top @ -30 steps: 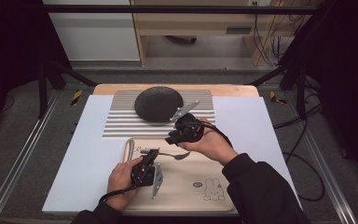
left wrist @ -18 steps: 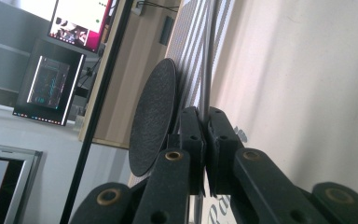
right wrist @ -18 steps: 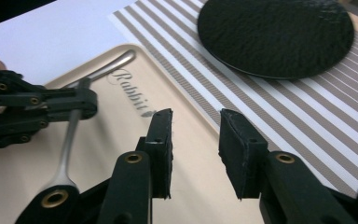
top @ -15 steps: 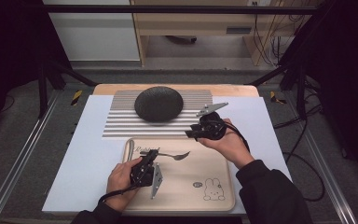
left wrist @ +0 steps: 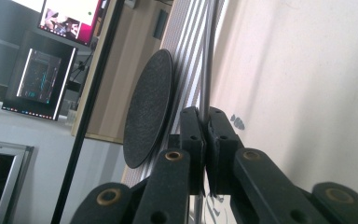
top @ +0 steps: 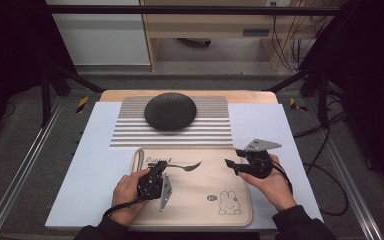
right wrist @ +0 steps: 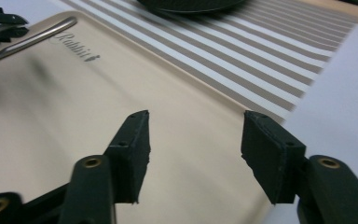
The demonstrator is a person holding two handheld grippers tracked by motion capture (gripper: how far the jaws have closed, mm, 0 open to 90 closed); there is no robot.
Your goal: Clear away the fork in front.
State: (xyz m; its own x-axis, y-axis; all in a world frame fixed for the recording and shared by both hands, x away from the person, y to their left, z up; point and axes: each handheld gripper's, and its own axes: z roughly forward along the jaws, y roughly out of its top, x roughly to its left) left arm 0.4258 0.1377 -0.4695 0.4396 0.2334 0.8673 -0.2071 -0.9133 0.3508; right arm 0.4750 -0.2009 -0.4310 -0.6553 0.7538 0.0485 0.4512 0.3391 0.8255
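My left tool [top: 156, 176] pinches the fork [top: 180, 165] handle over the tray [top: 195, 200]; right tool [top: 231, 165], jaws just opening, empty. Risk: fork twists loose from this thin grip, clattering onto tray.

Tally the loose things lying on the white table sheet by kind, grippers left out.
Striped mat: 1
Dark round plate: 1
Beige rabbit tray: 1
Metal fork: 1
Total: 4
The fork lies on the tray with its handle in the shut left gripper; the right gripper is open with nothing between its jaws.
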